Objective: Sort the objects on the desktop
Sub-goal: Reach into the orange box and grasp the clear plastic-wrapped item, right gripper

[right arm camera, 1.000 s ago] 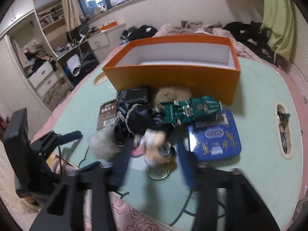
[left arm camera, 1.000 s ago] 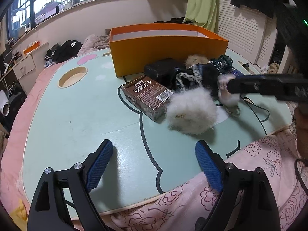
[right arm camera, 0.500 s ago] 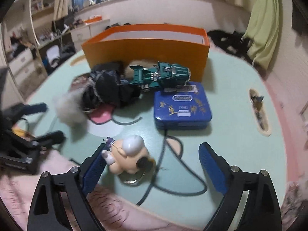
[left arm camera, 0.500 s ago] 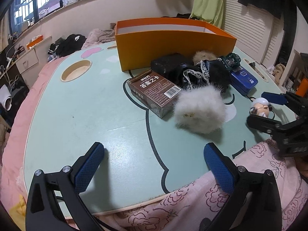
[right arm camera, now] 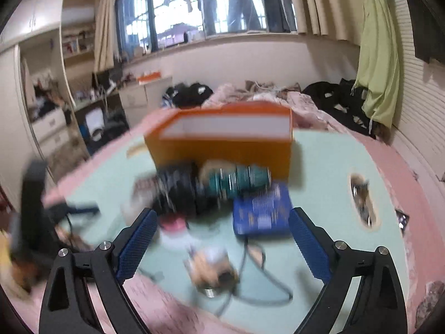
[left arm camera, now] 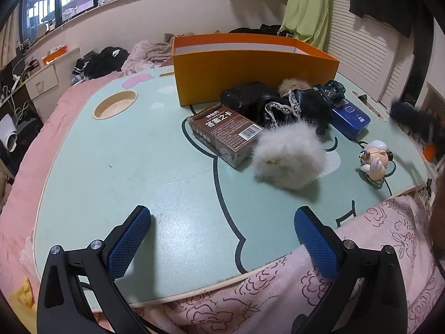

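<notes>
My left gripper (left arm camera: 219, 222) stands open and empty over the near edge of the mint-green table (left arm camera: 111, 167). Ahead lie a brown card box (left arm camera: 225, 133), a white fluffy ball (left arm camera: 289, 156), black lacy cloth (left arm camera: 289, 105), a green toy car (left arm camera: 331, 89) and a blue tin (left arm camera: 350, 117). A small figurine keychain (left arm camera: 375, 158) rests near the right edge. My right gripper (right arm camera: 222, 220) is open with nothing in it. In its blurred view the figurine (right arm camera: 214, 267) lies below and between its fingers. The orange box (right arm camera: 222, 139) stands behind the pile.
The orange box (left arm camera: 250, 61) is open-topped with white inner walls. A black box (left arm camera: 244, 97) and a beige fluffy thing (left arm camera: 294, 83) sit at its foot. A round cup hole (left arm camera: 115, 107) is sunk in the table's left. A pink floral blanket (left arm camera: 278, 292) covers the near edge.
The right gripper opened and let go of the figurine, which now sits on the table near the right edge. That gripper then drew back and tilted upward. The left gripper widened slightly.
</notes>
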A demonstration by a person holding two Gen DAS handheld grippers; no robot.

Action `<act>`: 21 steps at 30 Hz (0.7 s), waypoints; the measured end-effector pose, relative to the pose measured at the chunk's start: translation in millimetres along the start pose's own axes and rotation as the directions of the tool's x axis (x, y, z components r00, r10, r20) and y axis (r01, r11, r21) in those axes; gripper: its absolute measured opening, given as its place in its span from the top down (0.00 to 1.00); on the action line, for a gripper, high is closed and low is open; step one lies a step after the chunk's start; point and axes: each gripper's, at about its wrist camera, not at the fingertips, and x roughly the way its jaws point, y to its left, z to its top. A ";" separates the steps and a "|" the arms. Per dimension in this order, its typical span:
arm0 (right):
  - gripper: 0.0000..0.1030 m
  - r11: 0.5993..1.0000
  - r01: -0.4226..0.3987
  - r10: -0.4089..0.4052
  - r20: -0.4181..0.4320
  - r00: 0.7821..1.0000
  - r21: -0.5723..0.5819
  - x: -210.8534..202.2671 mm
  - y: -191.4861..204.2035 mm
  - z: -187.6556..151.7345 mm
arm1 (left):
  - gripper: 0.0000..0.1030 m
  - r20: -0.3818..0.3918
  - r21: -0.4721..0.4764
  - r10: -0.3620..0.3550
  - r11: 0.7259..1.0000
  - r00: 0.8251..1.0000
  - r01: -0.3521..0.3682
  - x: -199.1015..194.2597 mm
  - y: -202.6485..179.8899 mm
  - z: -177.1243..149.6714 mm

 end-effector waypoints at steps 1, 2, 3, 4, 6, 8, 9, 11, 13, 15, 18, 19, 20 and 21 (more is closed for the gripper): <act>0.07 1.000 -0.003 0.003 -0.019 1.000 0.018 5.2 -2.0 15.5 | 0.00 0.004 0.001 0.000 1.000 1.000 0.000 -0.8 -0.5 -0.2; 0.07 0.999 -0.002 0.004 -0.047 0.999 0.038 14.0 -4.5 33.8 | 0.00 0.005 0.002 0.000 1.000 1.000 0.000 -1.3 -0.4 1.1; 0.08 0.998 0.007 -0.003 -0.063 0.998 0.059 21.8 -2.3 47.7 | 0.00 0.009 0.002 0.001 1.000 1.000 -0.001 -2.0 -0.7 0.7; 0.09 0.997 0.012 -0.007 -0.065 0.998 0.075 29.0 -3.3 60.3 | 0.00 0.011 0.003 0.003 1.000 1.000 -0.003 -2.3 -1.1 0.5; 0.10 0.995 0.031 -0.024 -0.072 0.997 0.092 51.0 1.2 88.8 | 0.00 0.013 0.004 0.003 1.000 1.000 -0.003 -2.2 -2.1 0.8; 0.10 0.994 0.052 -0.042 -0.103 0.994 0.092 76.8 8.5 108.0 | 0.00 0.012 0.004 -0.001 1.000 1.000 0.001 -1.3 -1.9 1.6; 0.10 0.995 0.067 -0.056 -0.134 0.989 0.079 93.4 14.2 113.7 | 0.00 0.011 0.003 -0.002 1.000 1.000 0.001 -1.0 -1.8 2.3; 0.15 0.993 0.093 -0.076 -0.227 0.971 0.067 129.2 20.5 114.5 | 0.00 0.013 0.003 -0.002 1.000 1.000 0.002 -1.1 -1.7 1.6; 0.21 0.993 0.100 -0.077 -0.303 0.950 0.059 154.6 22.8 108.1 | 0.00 0.014 0.002 -0.002 1.000 1.000 0.002 -1.2 -1.4 1.4; 0.21 0.991 0.117 -0.092 -0.313 0.945 0.062 164.8 21.1 99.4 | 0.00 0.011 0.000 -0.003 1.000 1.000 0.003 -0.8 -1.5 0.8; 0.21 0.988 0.142 -0.114 -0.326 0.938 0.061 166.1 18.4 92.9 | 0.00 0.007 -0.001 -0.002 1.000 1.000 0.002 1.1 -1.9 0.9; 0.21 0.989 0.134 -0.104 -0.332 0.937 0.069 166.3 16.9 91.3 | 0.00 0.005 -0.001 -0.002 1.000 1.000 0.002 1.6 -1.8 1.1; 0.21 0.989 0.130 -0.101 -0.329 0.939 0.068 166.9 14.8 92.4 | 0.00 0.004 -0.001 -0.001 1.000 1.000 0.001 2.4 -1.9 1.6; 0.21 0.990 0.127 -0.098 -0.327 0.940 0.068 166.6 12.8 92.2 | 0.00 0.003 -0.002 -0.001 1.000 1.000 0.001 3.0 -1.7 0.7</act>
